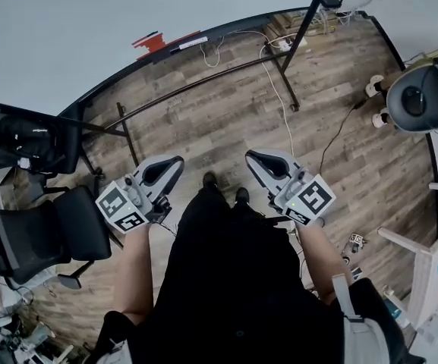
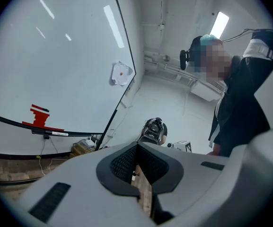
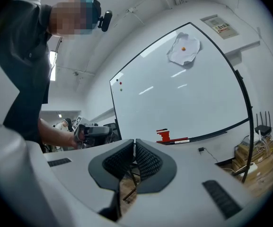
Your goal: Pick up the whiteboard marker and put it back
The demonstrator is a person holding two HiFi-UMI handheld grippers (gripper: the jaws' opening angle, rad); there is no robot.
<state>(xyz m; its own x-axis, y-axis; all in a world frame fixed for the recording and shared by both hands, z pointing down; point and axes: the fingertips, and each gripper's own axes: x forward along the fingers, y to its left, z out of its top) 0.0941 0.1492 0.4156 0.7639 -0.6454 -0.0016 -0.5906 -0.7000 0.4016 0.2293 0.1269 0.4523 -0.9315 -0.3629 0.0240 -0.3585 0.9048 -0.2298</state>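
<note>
Shows the whiteboard marker (image 1: 192,43), taken to be the slim white stick, lying lengthwise on the tray ledge (image 1: 234,27) under the whiteboard (image 1: 89,14), near twelve o'clock in the head view and just at three o'clock of a red block (image 1: 160,45). Leaves open a second reading: a dark stick (image 1: 146,36) resting on top of that red block, too small to identify. Judged light, stiff and smooth-barrelled, hence apt to roll or slip under a slack pinch but unlikely to break; best taken across the middle of the barrel, jaws set crosswise to its length, clear of either end and of the ledge lip. Not yet touched. Places the left gripper (image 1: 178,161) at six o'clock and the right gripper (image 1: 250,156) at five o'clock of the whiteboard marker, both well apart from it, held level over the wood floor (image 1: 226,120) and aimed toward the whiteboard. Shows both pairs of jaws closed pad to pad, empty, gripping nothing and touching nothing. Calls for an approach to the ledge and a parting of one pair of jaws before any grasp. Sets a black office chair (image 1: 44,233) at eight o'clock of the head view, beside the left forearm, clear of the path.
</note>
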